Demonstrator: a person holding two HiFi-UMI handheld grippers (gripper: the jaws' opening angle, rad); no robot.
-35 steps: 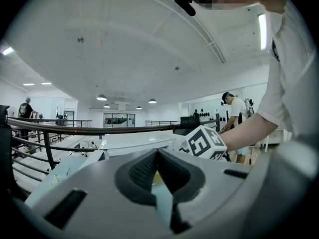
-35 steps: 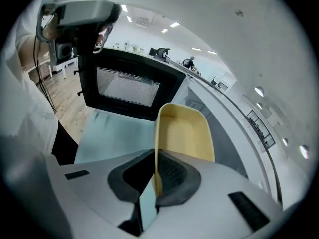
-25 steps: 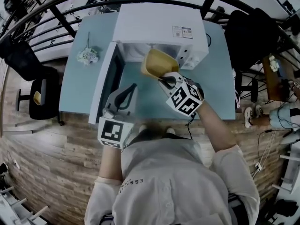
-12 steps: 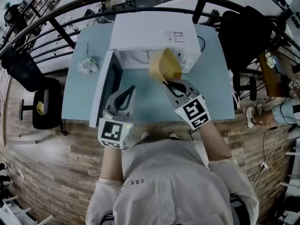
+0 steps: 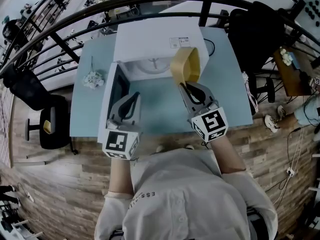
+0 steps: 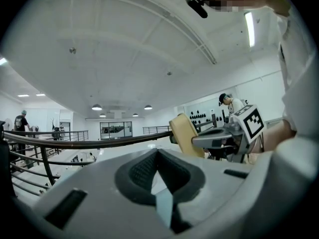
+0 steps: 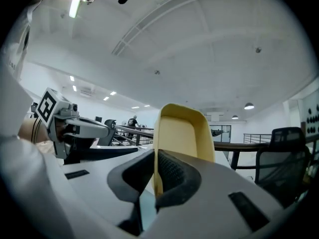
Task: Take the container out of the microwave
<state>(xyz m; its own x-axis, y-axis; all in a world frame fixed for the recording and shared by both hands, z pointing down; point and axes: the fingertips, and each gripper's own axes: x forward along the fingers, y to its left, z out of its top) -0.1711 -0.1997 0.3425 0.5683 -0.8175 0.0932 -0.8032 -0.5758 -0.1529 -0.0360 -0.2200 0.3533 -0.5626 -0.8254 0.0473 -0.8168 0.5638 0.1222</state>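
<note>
The yellow container (image 5: pixel 186 64) hangs tilted on its side in front of the white microwave (image 5: pixel 155 41), outside the cavity. My right gripper (image 5: pixel 188 87) is shut on its rim. In the right gripper view the container (image 7: pixel 183 133) stands up from the jaws of my right gripper (image 7: pixel 155 176), with its wall clamped between the pads. The microwave door (image 5: pixel 113 96) stands open to the left. My left gripper (image 5: pixel 131 102) is next to that door, shut and empty. In the left gripper view, past my left gripper (image 6: pixel 158 173), the container (image 6: pixel 185 134) shows at the right.
The microwave stands on a pale blue table (image 5: pixel 227 91). A small white bundle (image 5: pixel 93 79) lies at the table's left side. Black chairs stand at the left (image 5: pixel 30 91) and the back right (image 5: pixel 255 29). A dark railing (image 5: pixel 150 4) curves behind the table.
My right gripper has risen with the container and rolled, so the container stands more on edge and further right. The left gripper has barely moved.
</note>
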